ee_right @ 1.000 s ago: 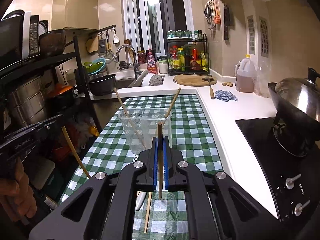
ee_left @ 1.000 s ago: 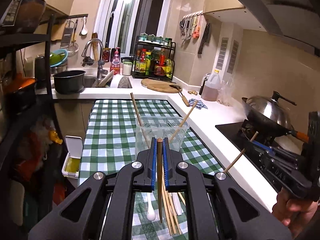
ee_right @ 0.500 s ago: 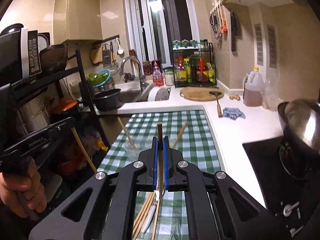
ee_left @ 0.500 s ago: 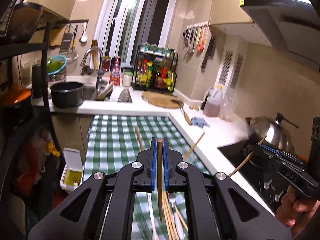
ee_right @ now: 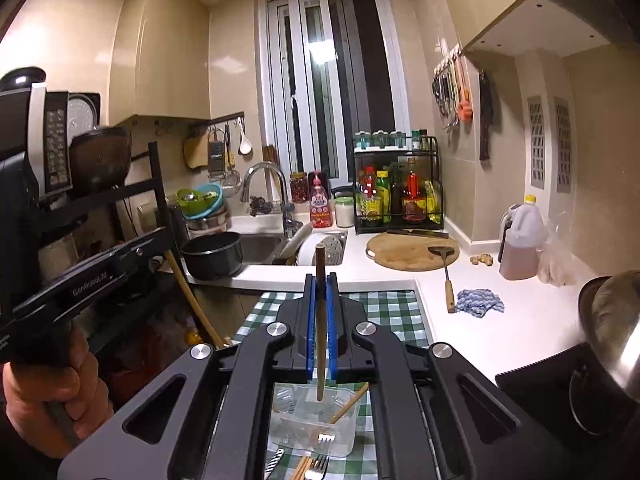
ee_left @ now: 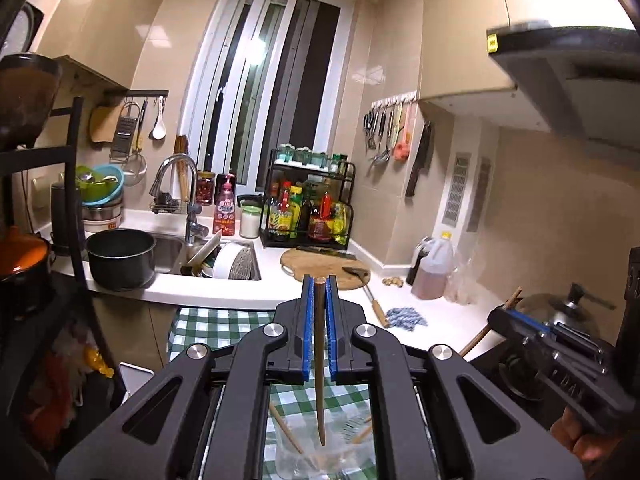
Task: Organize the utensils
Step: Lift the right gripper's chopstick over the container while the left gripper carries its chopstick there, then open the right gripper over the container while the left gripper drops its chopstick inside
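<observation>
My left gripper (ee_left: 319, 292) is shut on a brown chopstick (ee_left: 319, 360) that hangs tip down over a clear plastic container (ee_left: 320, 456) holding two chopsticks. My right gripper (ee_right: 320, 288) is shut on another chopstick (ee_right: 320, 320), held upright above the same container (ee_right: 316, 420), where one chopstick leans. Each gripper shows in the other's view, the right one (ee_left: 560, 356) at right and the left one (ee_right: 80, 284) at left. A fork (ee_right: 318, 466), more chopsticks (ee_right: 302, 468) and a spoon (ee_right: 274, 460) lie on the green checked cloth (ee_right: 392, 312) in front of the container.
A sink (ee_right: 260, 244) with a black pot (ee_right: 212, 254) stands behind the cloth. A cutting board with a spatula (ee_right: 412, 252), a blue rag (ee_right: 480, 300) and an oil jug (ee_right: 520, 240) sit on the white counter. A steel wok (ee_right: 616, 320) is at right, black shelving (ee_right: 120, 200) at left.
Both grippers have risen and tilted up, each carrying its chopstick over the container, which has dropped from mid-frame to the bottom of both views.
</observation>
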`<act>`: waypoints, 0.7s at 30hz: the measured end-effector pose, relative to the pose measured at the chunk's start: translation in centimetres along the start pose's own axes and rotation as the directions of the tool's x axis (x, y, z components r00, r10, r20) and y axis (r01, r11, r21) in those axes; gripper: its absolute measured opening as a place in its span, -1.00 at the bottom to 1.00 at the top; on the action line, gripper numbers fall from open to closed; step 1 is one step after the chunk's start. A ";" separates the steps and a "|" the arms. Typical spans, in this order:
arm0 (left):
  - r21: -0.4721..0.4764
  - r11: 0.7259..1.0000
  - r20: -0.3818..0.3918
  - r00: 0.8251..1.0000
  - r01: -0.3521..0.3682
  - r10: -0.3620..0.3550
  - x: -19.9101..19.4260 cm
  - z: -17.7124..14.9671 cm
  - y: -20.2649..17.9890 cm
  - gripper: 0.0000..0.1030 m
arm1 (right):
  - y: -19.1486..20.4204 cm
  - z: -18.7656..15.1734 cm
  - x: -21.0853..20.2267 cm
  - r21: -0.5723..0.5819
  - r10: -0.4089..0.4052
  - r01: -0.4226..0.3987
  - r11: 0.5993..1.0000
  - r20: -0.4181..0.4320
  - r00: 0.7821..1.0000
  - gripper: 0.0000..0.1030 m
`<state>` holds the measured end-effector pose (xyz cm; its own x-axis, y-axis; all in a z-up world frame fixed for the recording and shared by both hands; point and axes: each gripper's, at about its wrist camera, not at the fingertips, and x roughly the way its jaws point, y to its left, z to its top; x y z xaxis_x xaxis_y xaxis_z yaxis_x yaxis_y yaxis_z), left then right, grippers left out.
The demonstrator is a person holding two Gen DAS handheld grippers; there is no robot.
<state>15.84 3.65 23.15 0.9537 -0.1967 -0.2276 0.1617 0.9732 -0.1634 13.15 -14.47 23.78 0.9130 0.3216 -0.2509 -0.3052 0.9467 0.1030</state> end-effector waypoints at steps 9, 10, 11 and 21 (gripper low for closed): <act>0.089 0.996 -0.079 0.996 -0.029 0.036 5.9 -5.5 0.0 -0.89 | -1.0 -5.4 5.8 0.007 0.001 -0.001 1.000 -0.091 0.996 -0.90; 0.090 0.996 -0.086 0.996 -0.028 0.036 6.2 -5.8 0.1 -0.89 | -1.2 -5.9 6.2 0.009 0.003 -0.002 1.000 -0.104 0.995 -0.90; 0.090 0.996 -0.094 0.995 -0.028 0.037 6.4 -6.3 0.2 -0.89 | -1.2 -6.2 6.5 0.009 0.003 -0.002 1.000 -0.110 0.994 -0.90; 0.063 0.998 -0.116 0.993 -0.023 0.030 4.6 -7.0 0.8 -0.40 | -1.1 -7.9 6.2 -0.007 -0.026 0.025 1.000 -0.208 0.978 -0.37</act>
<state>18.59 2.68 15.27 0.9222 -0.1801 -0.3422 0.1558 0.9830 -0.0977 17.03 -13.37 14.49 0.8442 0.2937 -0.4484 -0.2844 0.9545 0.0898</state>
